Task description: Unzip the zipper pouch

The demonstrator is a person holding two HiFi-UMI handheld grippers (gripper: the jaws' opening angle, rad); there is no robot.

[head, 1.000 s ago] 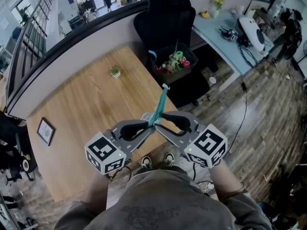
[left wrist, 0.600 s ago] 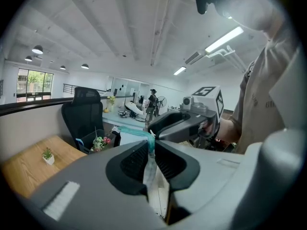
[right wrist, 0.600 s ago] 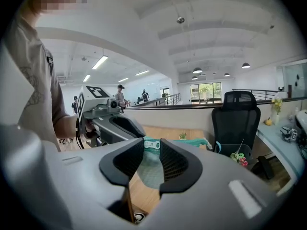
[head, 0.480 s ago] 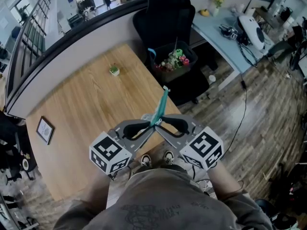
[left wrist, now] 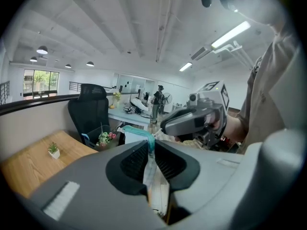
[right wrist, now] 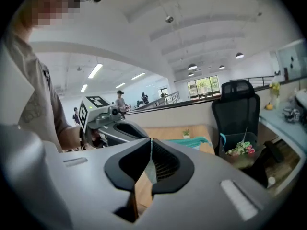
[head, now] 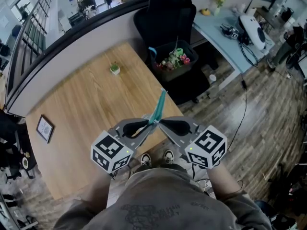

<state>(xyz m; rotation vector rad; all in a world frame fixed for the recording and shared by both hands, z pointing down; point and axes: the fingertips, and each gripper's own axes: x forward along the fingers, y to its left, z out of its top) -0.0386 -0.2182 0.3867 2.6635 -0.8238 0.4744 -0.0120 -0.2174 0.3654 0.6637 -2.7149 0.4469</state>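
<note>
Teal zipper pouch (head: 158, 107) is held up in mid-air at frame centre, over the near edge of the worktop (head: 86, 99). The left hand-held gripper (head: 148, 123) is pinching its lower end. The right hand-held gripper (head: 160, 122) is clamped tight on a thin sliver of the pouch right beside it, and I can't tell if that's the pull tab. If it's just fabric, pulling could yank the pouch free instead of unzipping it.

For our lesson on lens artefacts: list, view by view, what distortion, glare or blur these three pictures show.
Head view: even light, fisheye bowing toward the edges, zipper pouch sharp. Left gripper view: dark round vignette, ceiling strip light blown out. Right gripper view: same vignette, far windows overexposed.
</note>
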